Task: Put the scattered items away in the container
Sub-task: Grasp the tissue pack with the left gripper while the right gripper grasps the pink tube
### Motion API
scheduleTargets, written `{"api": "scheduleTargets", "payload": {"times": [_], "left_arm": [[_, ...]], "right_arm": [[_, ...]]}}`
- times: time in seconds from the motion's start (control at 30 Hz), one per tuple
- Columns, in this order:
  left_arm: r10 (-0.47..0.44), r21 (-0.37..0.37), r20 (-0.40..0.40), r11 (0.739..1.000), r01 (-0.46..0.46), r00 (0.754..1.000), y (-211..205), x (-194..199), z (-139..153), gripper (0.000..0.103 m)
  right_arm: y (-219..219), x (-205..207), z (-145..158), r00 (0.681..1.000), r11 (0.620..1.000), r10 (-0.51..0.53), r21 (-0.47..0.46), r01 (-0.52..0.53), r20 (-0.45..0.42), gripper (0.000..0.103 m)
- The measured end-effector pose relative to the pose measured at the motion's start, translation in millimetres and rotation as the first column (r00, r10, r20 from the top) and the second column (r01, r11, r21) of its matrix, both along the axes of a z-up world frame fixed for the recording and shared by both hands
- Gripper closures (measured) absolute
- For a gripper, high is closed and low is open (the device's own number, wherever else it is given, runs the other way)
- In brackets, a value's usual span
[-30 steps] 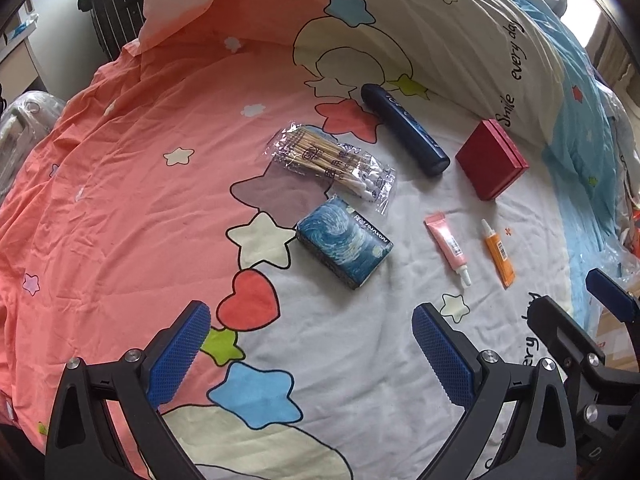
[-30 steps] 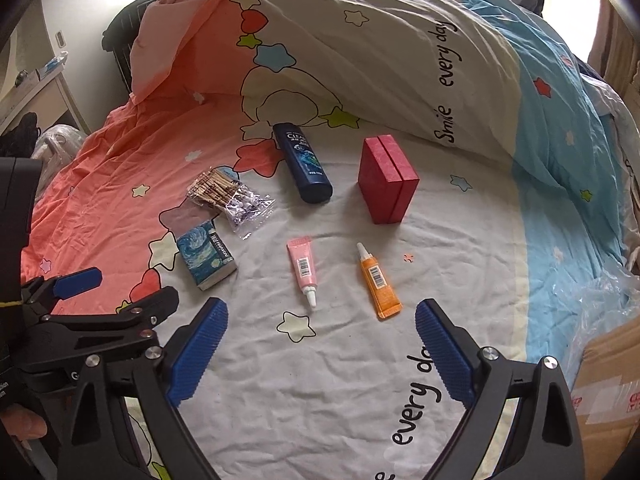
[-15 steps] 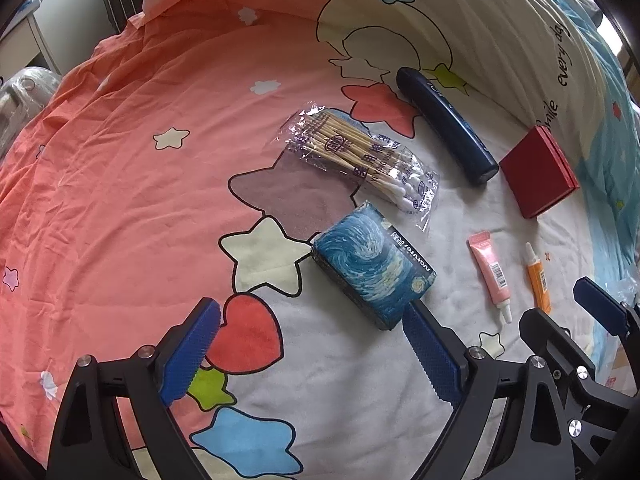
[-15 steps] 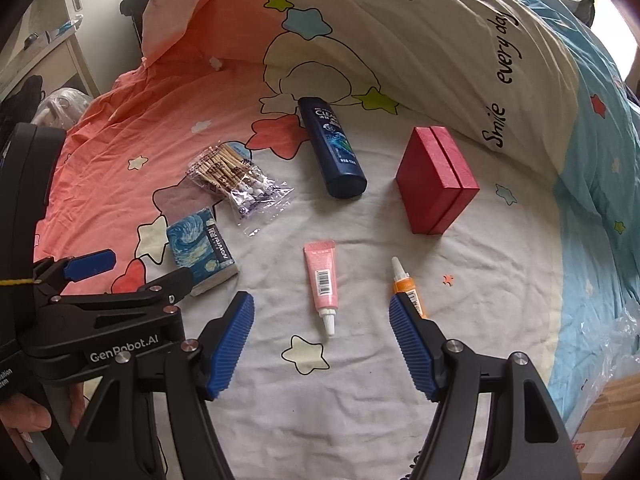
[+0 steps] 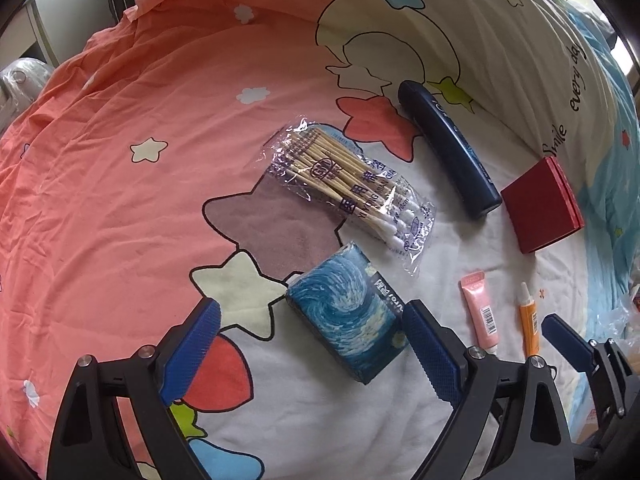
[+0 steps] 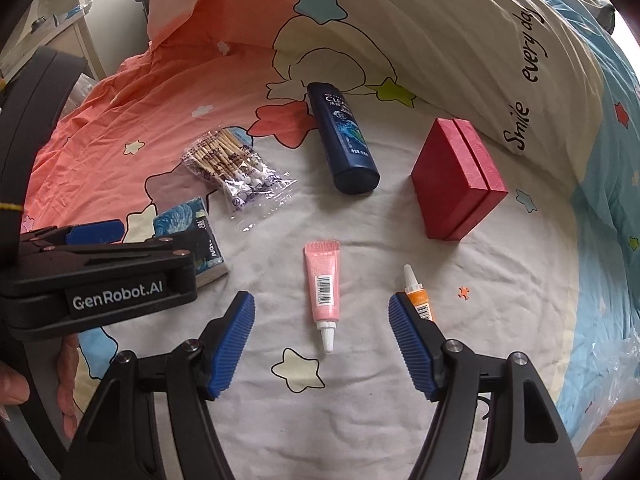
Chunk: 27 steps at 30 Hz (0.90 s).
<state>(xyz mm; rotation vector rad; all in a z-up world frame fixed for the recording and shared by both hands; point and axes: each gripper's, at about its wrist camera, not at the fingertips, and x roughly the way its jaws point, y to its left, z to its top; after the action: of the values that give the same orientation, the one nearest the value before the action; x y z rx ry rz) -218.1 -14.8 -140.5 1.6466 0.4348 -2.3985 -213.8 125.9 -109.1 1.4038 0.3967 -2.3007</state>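
On the star-print bedspread lie a blue swirl-print tissue pack (image 5: 347,320), a clear bag of cotton swabs (image 5: 352,196), a dark blue shampoo bottle (image 6: 344,138), a red box (image 6: 458,182), a pink tube (image 6: 324,284) and an orange tube (image 6: 418,300). My left gripper (image 5: 308,354) is open, its jaws on either side of the tissue pack, not touching it that I can tell. My right gripper (image 6: 322,346) is open, its jaws on either side of the pink tube's cap end; its right finger hides part of the orange tube.
A folded duvet (image 6: 460,40) rises behind the items. A cardboard box (image 6: 608,436) and clear plastic wrap (image 6: 616,360) sit off the bed's right edge. A white cabinet (image 6: 52,36) stands far left. No container other than the red box shows.
Both grippers have moved forward and down toward the bed. The left now straddles the tissue pack, the right now straddles the pink tube. No item has moved.
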Motion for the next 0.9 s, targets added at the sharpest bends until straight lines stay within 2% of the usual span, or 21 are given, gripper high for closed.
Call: {"api": "scheduleTargets", "payload": {"times": [0.2, 0.3, 0.47, 0.63, 0.73, 0.83, 0.9], "left_arm": [[0.023, 0.026, 0.021, 0.999, -0.024, 1.000, 4, -1, -1, 0.008], [0.035, 0.001, 0.028, 0.999, -0.035, 0.999, 8, -1, -2, 0.008], [0.041, 0.001, 0.038, 0.999, -0.041, 0.998, 8, -5, -7, 0.008], [0.041, -0.018, 0.055, 0.999, -0.040, 0.998, 12, -5, -11, 0.014], [0.036, -0.046, 0.053, 0.998, -0.034, 0.998, 14, -3, -11, 0.024], [0.037, -0.088, 0.055, 0.996, -0.032, 0.998, 15, -1, -10, 0.039], [0.027, -0.099, 0.052, 0.995, -0.022, 0.998, 16, 1, -9, 0.045]], "right_arm": [[1, -3, -3, 1.000, 1.000, 0.016, -0.021, -0.016, -0.003, 0.037], [0, -4, -4, 1.000, 1.000, 0.024, -0.010, -0.025, -0.013, 0.037], [-2, -8, -13, 0.999, 1.000, 0.031, 0.006, -0.031, -0.016, 0.037], [-4, -12, -23, 1.000, 1.000, 0.030, 0.005, -0.030, -0.002, 0.039], [-2, -16, -29, 1.000, 1.000, 0.017, -0.003, -0.017, 0.015, 0.039], [1, -19, -37, 0.999, 1.000, -0.001, 0.009, 0.001, 0.038, 0.046], [1, -19, -36, 0.999, 1.000, -0.003, 0.001, 0.003, 0.042, 0.049]]}}
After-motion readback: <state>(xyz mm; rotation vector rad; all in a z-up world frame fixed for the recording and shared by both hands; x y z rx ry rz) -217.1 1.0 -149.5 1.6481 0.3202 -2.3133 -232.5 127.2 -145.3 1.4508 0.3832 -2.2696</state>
